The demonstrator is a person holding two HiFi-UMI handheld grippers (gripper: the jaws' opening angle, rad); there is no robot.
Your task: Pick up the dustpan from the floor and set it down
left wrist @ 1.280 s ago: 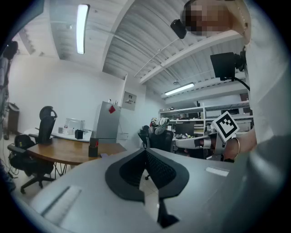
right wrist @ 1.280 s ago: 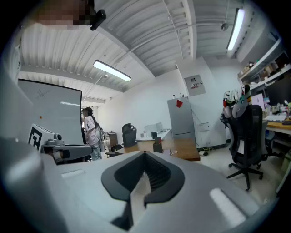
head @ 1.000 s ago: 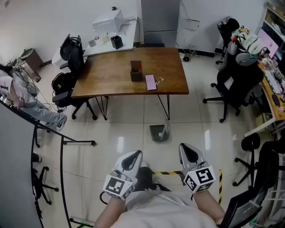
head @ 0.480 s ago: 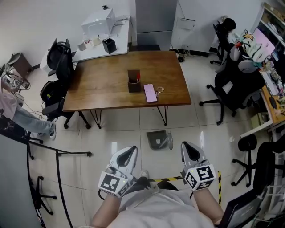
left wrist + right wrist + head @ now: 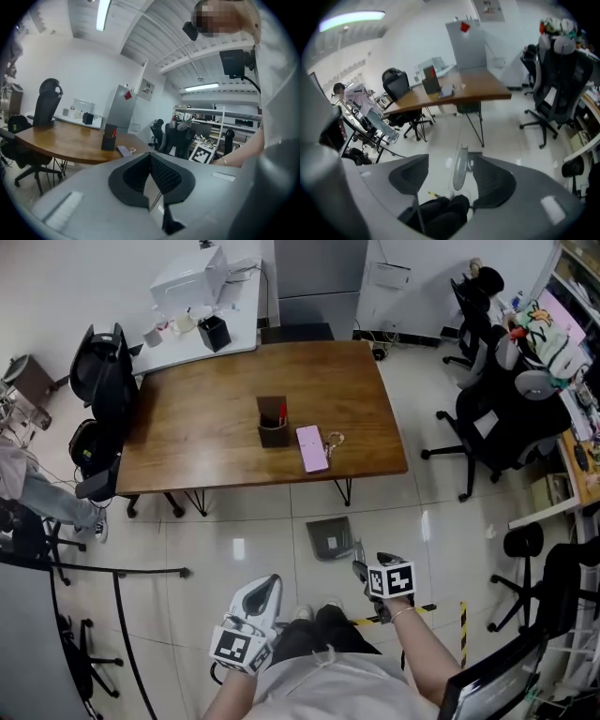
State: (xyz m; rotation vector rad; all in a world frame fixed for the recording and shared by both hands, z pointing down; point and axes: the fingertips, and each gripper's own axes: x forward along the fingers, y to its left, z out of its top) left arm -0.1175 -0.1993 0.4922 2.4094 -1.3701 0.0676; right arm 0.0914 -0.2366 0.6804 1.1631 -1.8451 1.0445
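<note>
The grey dustpan [image 5: 328, 537] lies on the tiled floor in front of the table, its handle [image 5: 359, 552] sticking up at its right side. My right gripper [image 5: 362, 570] points steeply down at that handle. In the right gripper view the handle [image 5: 460, 167] stands between the jaws of the right gripper [image 5: 451, 174], which are opening, and neither pad presses on it. My left gripper [image 5: 266, 587] hangs lower left by the person's legs, shut and holding nothing. In the left gripper view the left gripper [image 5: 150, 159] faces the table with its pads together.
A wooden table [image 5: 187, 442] with a pen holder [image 5: 273, 423], a pink phone [image 5: 311, 448] and keys stands behind the dustpan. Office chairs [image 5: 502, 427] stand at the right and a black chair [image 5: 101, 371] at the left. Yellow-black tape [image 5: 461, 634] marks the floor by the person's feet.
My right gripper has dropped from beside the left one down to the dustpan's handle, tilted steeply down and opened its jaws. The left gripper has sunk a little toward the lower left.
</note>
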